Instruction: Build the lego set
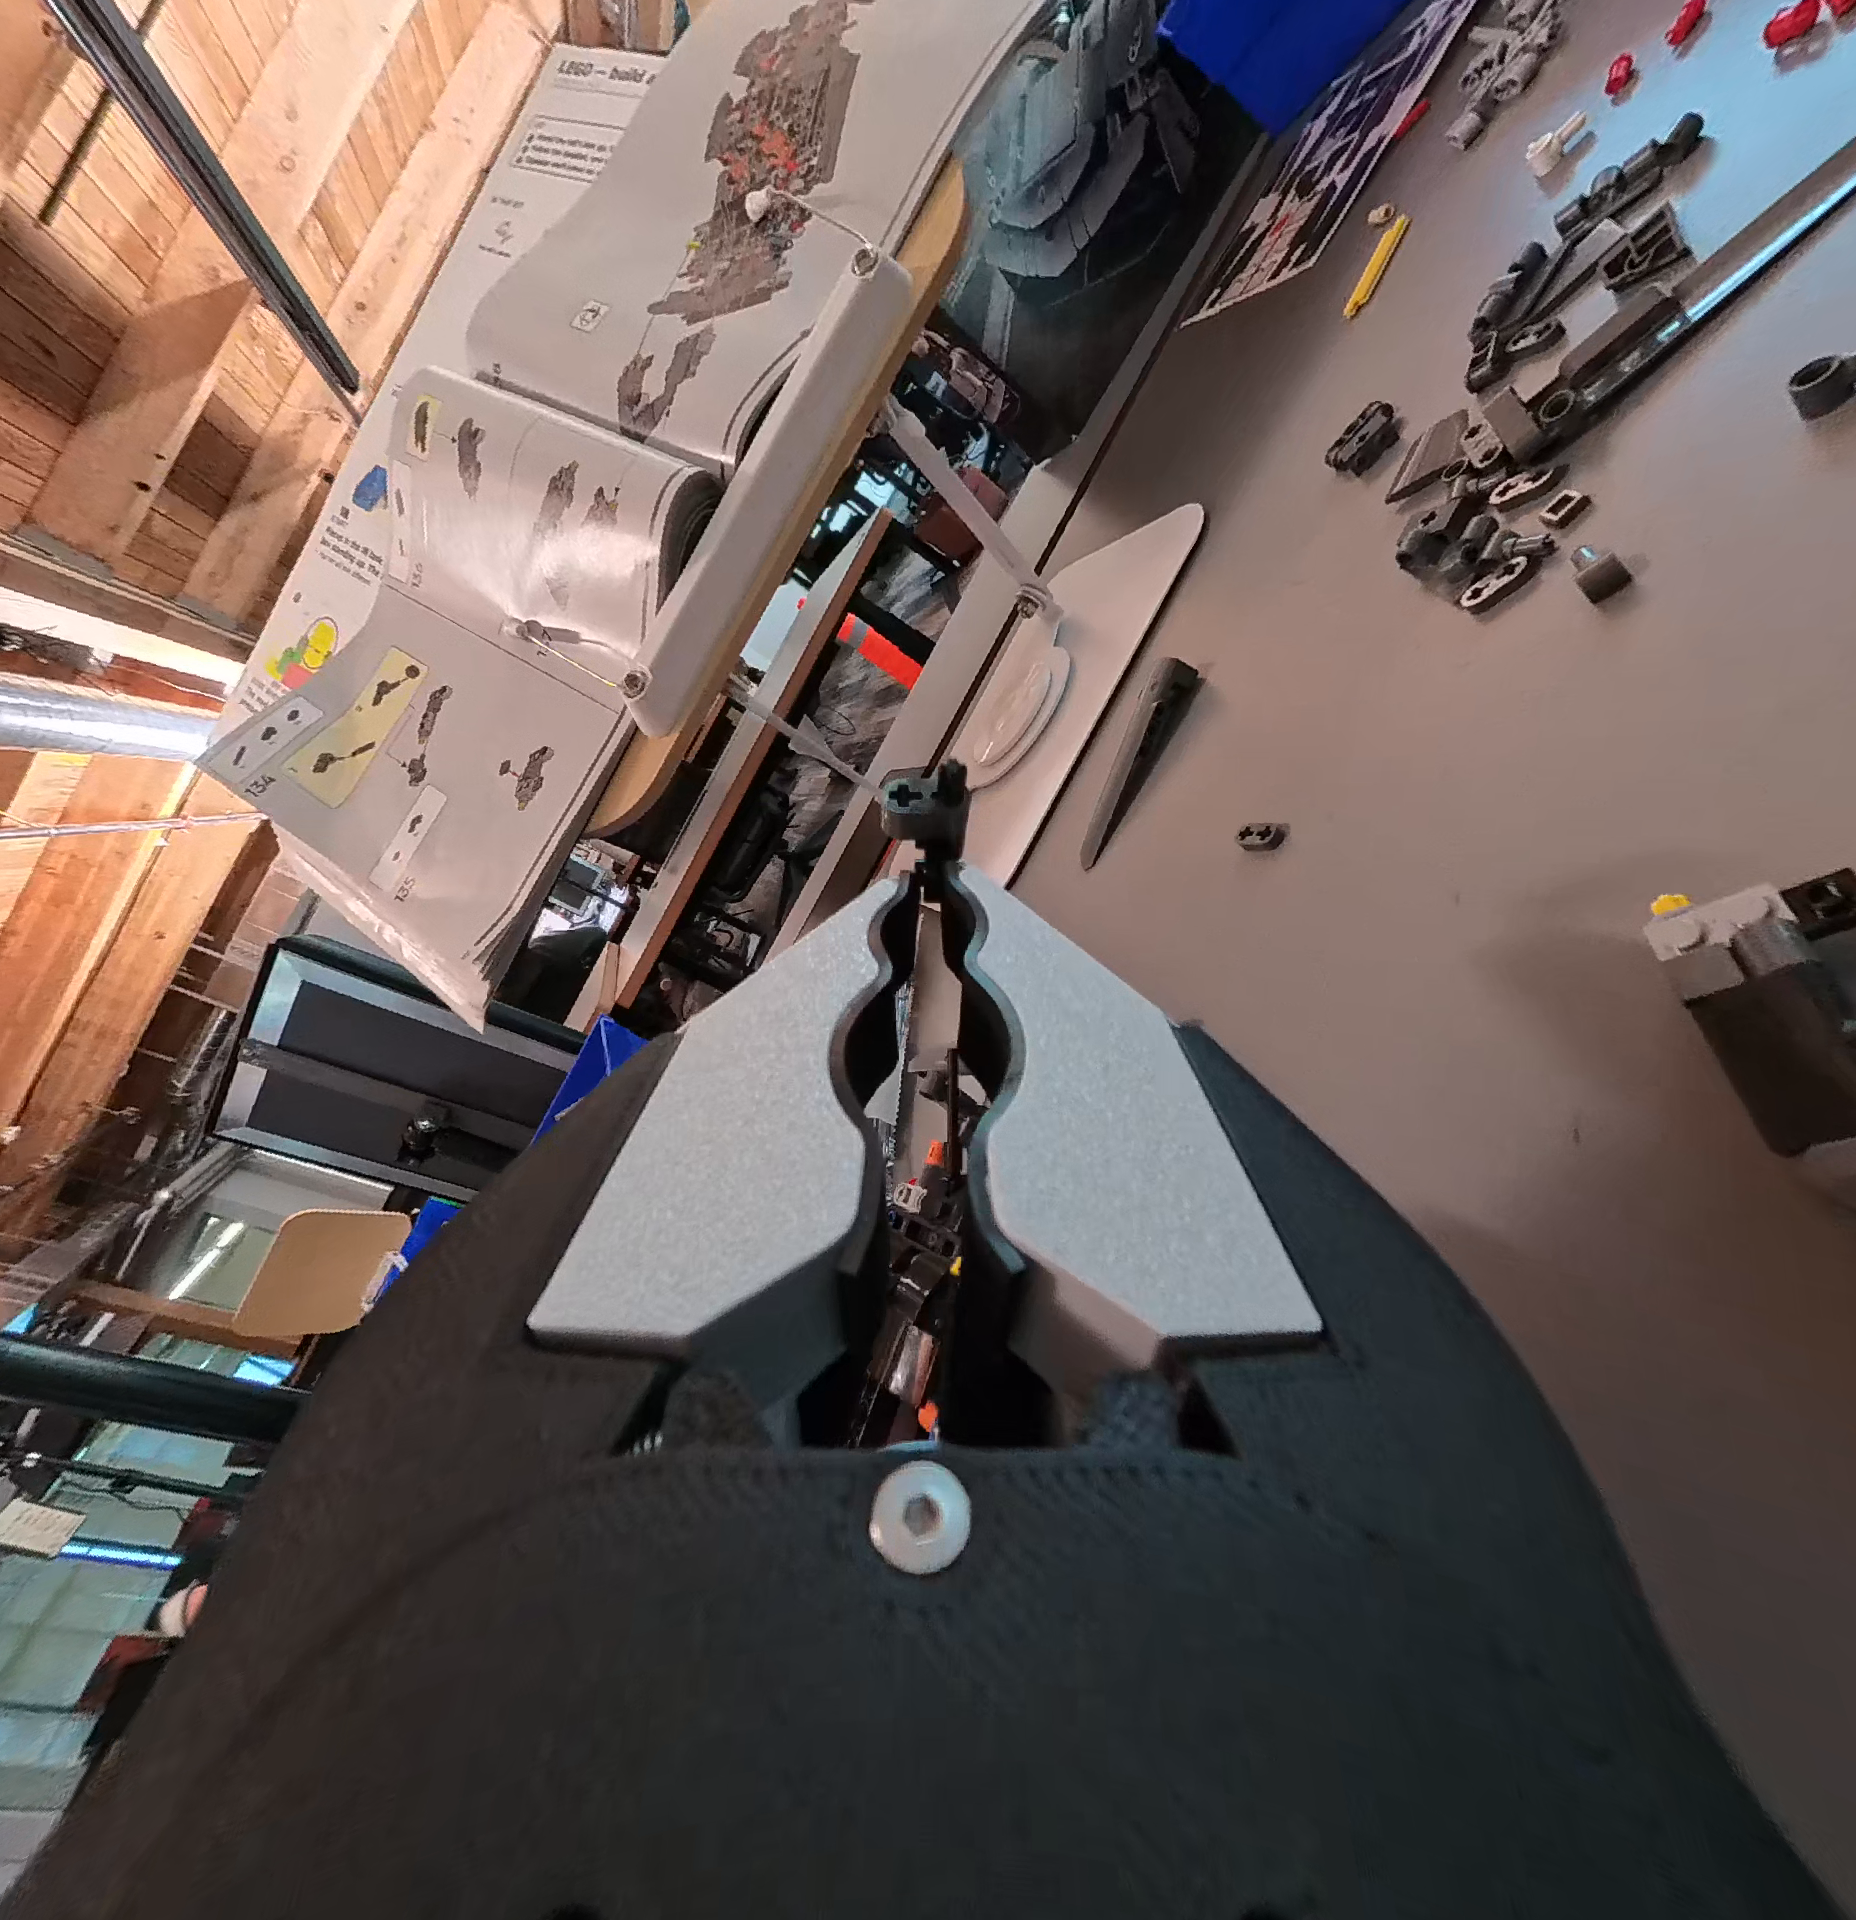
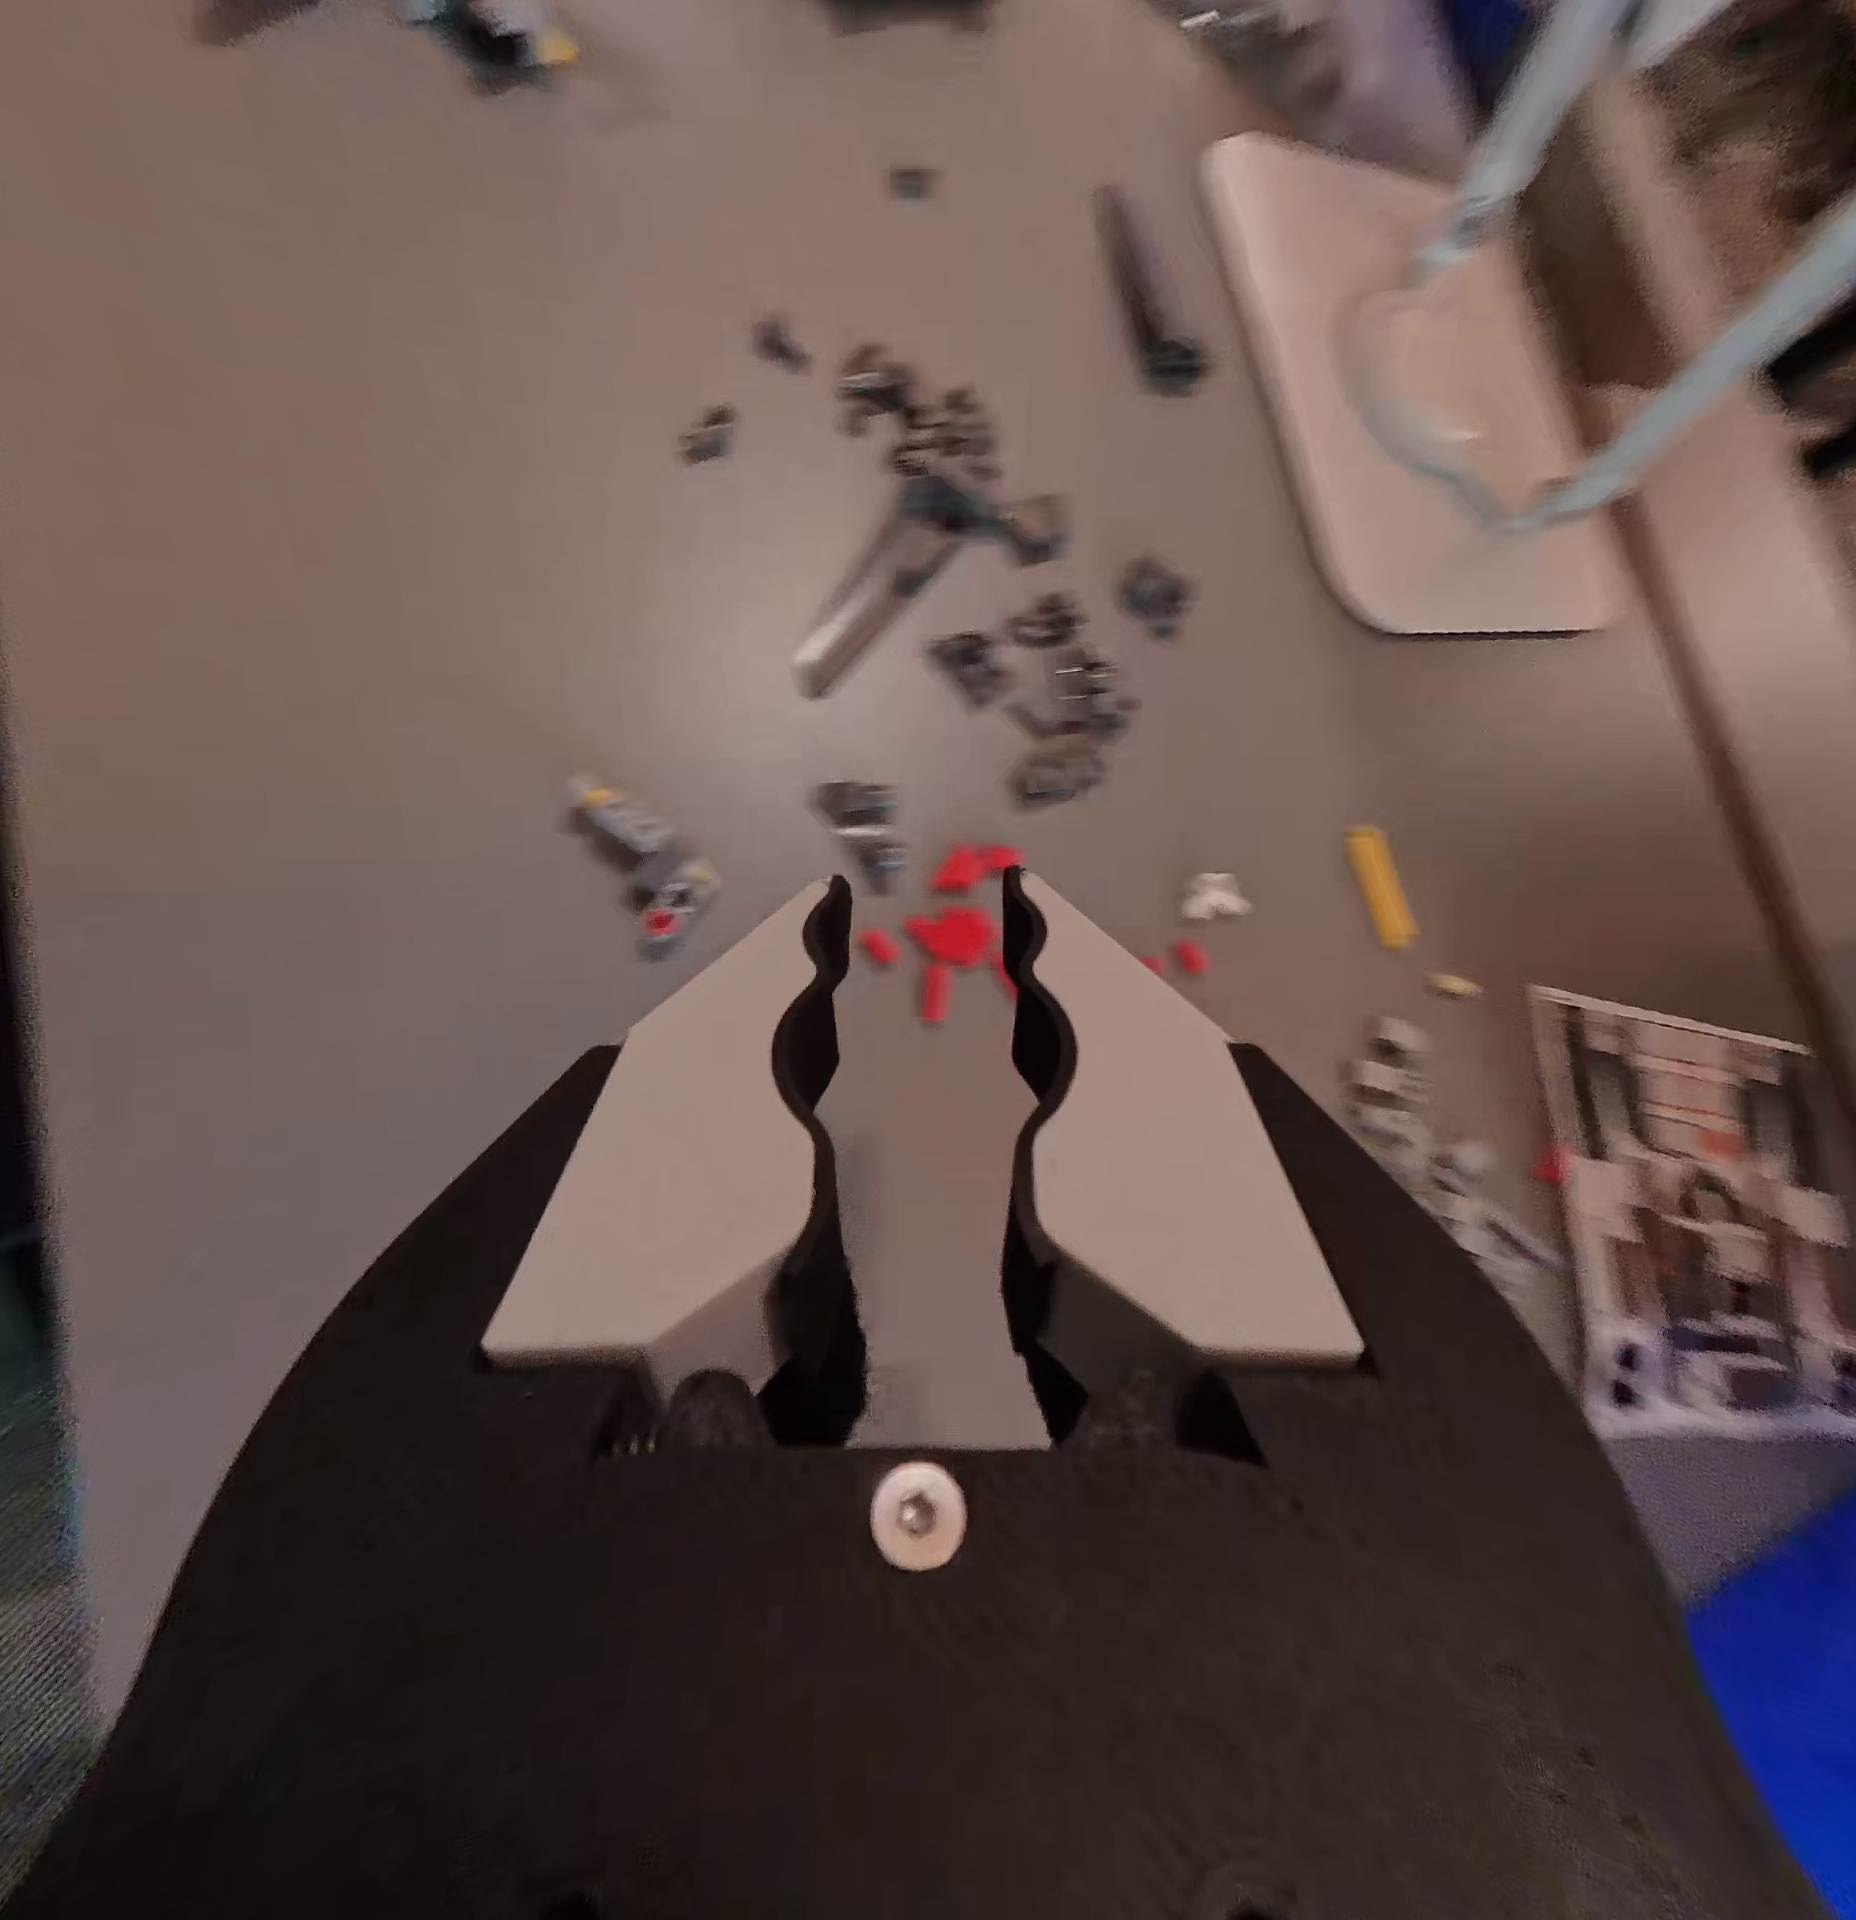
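Note:
My left gripper (image 1: 936, 883) is shut on a thin black axle with a small dark grey connector piece (image 1: 922, 805) on its far end, held up off the grey table (image 1: 1423, 1039) and tilted sideways. My right gripper (image 2: 922, 885) is open and holds nothing. It hovers above a scatter of small red pieces (image 2: 950, 935) on the table (image 2: 384, 520). The right wrist view is blurred by motion. Several dark grey pieces (image 2: 1007, 582) lie beyond the red ones.
An open instruction book (image 1: 508, 540) sits on a white stand (image 1: 1100, 613). Loose dark grey parts (image 1: 1506, 468), a long dark wedge piece (image 1: 1142, 758), a yellow bar (image 1: 1376, 265) and a grey block with a yellow stud (image 1: 1734, 945) lie on the table. A printed sheet (image 2: 1713, 1195) lies at right. My hands' fingertips stand some 35 cm from each other.

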Tool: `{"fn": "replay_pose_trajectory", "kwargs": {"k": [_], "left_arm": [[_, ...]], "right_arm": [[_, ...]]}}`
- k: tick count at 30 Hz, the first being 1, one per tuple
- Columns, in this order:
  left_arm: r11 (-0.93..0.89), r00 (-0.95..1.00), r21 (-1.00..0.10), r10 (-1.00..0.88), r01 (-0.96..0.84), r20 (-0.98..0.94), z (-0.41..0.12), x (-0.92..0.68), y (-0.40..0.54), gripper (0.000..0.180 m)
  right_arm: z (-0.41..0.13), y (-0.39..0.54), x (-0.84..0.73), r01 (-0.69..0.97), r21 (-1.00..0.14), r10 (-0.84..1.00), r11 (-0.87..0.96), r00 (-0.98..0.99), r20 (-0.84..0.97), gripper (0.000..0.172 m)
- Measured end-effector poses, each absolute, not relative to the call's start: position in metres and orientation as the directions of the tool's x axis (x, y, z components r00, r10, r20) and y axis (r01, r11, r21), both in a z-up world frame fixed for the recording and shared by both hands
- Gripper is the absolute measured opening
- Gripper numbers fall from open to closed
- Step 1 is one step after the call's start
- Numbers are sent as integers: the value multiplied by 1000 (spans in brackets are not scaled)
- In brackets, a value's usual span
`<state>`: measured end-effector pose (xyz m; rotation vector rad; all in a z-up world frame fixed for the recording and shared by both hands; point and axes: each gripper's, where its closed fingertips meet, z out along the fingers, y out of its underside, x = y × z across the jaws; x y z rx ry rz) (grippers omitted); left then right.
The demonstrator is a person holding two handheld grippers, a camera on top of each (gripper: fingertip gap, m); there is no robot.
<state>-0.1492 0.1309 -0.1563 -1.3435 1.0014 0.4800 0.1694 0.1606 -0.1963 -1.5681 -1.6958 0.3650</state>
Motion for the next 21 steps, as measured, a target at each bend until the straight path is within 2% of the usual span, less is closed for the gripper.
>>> {"fn": "replay_pose_trajectory", "kwargs": {"k": [4,8,11,15,21], "left_arm": [[212,517,-569,-255,-794,-817,-159,-147,132,2],[218,508,-561,-257,-798,-822,-160,-145,131,2],[217,507,-560,-254,-800,-824,-160,-145,131,2],[221,515,-565,-247,-795,-821,-157,-147,130,2],[233,513,-560,-236,-795,-826,-154,-146,127,1]], "right_arm": [[-238,121,164,775,-593,964,218,-74,256,36],[-257,109,154,786,-569,964,244,-135,227,36],[-259,112,149,784,-573,968,238,-139,211,29],[-263,108,140,783,-576,971,235,-165,173,11],[-264,105,126,792,-552,964,259,-182,191,8]]}}
